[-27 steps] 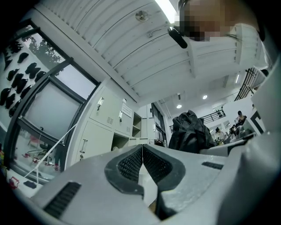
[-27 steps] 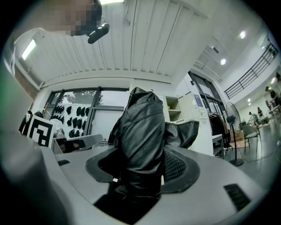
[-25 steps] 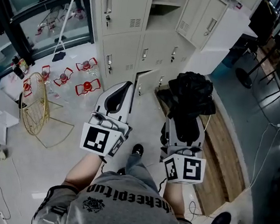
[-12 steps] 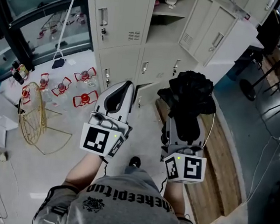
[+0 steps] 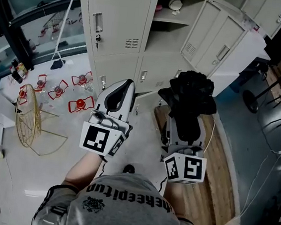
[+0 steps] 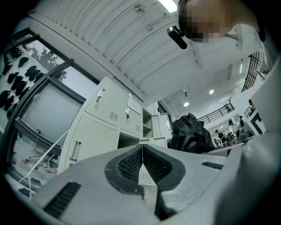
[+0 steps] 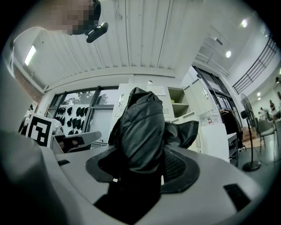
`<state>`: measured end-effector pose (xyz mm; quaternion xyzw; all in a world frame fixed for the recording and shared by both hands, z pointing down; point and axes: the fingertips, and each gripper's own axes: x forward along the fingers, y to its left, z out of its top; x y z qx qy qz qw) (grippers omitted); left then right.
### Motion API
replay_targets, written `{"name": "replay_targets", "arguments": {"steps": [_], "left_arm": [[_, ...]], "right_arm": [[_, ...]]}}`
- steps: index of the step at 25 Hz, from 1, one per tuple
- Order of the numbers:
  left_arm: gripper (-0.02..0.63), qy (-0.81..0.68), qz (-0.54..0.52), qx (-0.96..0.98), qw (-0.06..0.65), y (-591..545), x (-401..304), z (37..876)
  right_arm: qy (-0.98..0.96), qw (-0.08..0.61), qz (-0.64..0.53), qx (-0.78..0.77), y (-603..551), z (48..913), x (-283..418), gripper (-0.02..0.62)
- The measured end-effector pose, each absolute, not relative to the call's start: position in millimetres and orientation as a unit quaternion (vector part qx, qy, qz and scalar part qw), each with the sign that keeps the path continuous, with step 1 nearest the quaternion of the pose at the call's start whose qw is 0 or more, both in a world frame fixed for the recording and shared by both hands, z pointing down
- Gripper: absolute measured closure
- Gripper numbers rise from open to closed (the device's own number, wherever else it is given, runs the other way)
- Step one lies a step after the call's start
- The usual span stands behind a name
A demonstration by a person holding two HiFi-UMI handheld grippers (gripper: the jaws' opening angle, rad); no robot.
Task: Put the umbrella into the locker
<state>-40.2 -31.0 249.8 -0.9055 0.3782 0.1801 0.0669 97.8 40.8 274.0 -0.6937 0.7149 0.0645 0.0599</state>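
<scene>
"Two grippers stick out in front of the person. What does the left gripper (image 6: 142, 159) hold?"
"Nothing. Its fingers (image 6: 128, 165) are pressed tight together, with no thing between them."
"And the right gripper (image 5: 185, 120)?"
"Its fingers (image 7: 176, 167) squeeze the umbrella (image 5: 190, 92). The umbrella is black and folded up. It pokes out past the finger tips in a bunchy lump."
"Where is the locker (image 5: 119, 30)?"
"Right ahead, past both grippers. It is pale and has many doors. One door (image 5: 213, 39) near the top hangs open, and a shelf (image 5: 166, 16) shows inside. A small round thing (image 5: 175, 4) sits in there, too small to tell what it is."
"Is the umbrella in the locker?"
"Not yet. It is up in the air, in front of the locker and apart from it."
"What is on the floor (image 5: 52, 145)?"
"A gold wire frame (image 5: 28, 112) stands at the left. Some red things (image 5: 58, 88) lie near it, by the locker. A wood strip (image 5: 220, 158) runs along the floor under the right gripper."
</scene>
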Motion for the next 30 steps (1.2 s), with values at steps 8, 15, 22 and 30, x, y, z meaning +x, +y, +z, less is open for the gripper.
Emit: {"name": "replay_targets", "arguments": {"steps": [8,15,22,30], "left_arm": [[0.600,0.392,0.180,-0.899,0.072,-59.3,-7.1,250.9],[0.600,0.408,0.164,-0.895,0.074,-77.6,2.4,259.0],[0.600,0.398,0.160,-0.900,0.072,-107.2,20.3,265.2],[0.600,0.389,0.160,-0.904,0.073,-167.7,37.2,261.2]], "right_arm": [[0.728,0.058,0.067,-0.680,6.7,276.9,130.0,0.333],[0.738,0.059,0.051,-0.671,-15.2,286.7,142.3,0.333],[0.735,0.057,0.049,-0.674,-43.2,292.7,154.8,0.333],[0.725,0.065,0.050,-0.684,-101.4,288.1,172.7,0.333]]}}
